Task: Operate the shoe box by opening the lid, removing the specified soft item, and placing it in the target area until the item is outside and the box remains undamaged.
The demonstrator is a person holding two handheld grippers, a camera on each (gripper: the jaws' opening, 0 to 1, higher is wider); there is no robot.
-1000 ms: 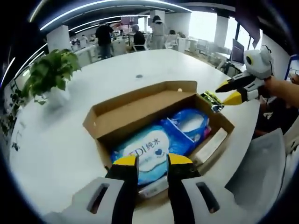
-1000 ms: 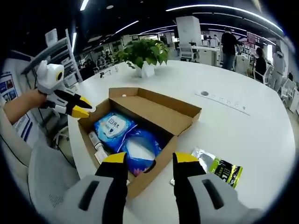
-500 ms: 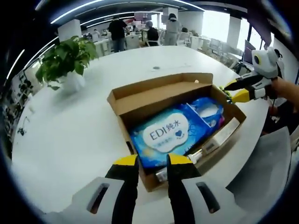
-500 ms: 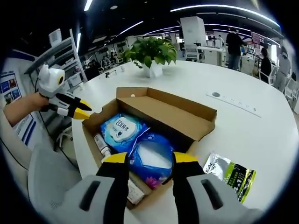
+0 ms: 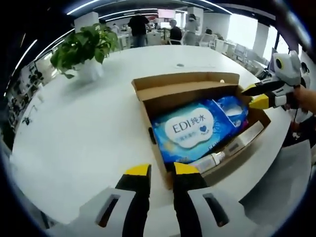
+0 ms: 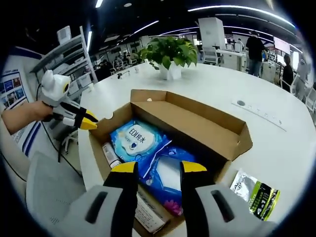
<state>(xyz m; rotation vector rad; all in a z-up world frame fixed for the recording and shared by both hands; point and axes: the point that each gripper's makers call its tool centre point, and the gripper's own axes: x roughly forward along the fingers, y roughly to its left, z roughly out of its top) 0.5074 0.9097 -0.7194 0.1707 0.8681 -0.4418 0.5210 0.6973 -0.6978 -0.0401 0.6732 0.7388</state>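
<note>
Shoe box [image 5: 197,126] lies open on the white tabletop [image 5: 84,128], wipes pack [image 6: 136,140] inside. Both claws empty, jaws parted: left claw [image 5: 160,170] outside the near corner, right claw [image 6: 159,167] poised above the contents, ready to reach in.

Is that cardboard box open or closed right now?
Open. The box has its lid folded back, and the blue wipes pack and other items inside are plainly visible from above.

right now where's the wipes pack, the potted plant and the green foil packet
wipes pack [image 5: 190,129]: left gripper view, on its white label.
potted plant [image 6: 170,51]: right gripper view, on its leaves.
green foil packet [image 6: 258,197]: right gripper view, on its green printed end.
</note>
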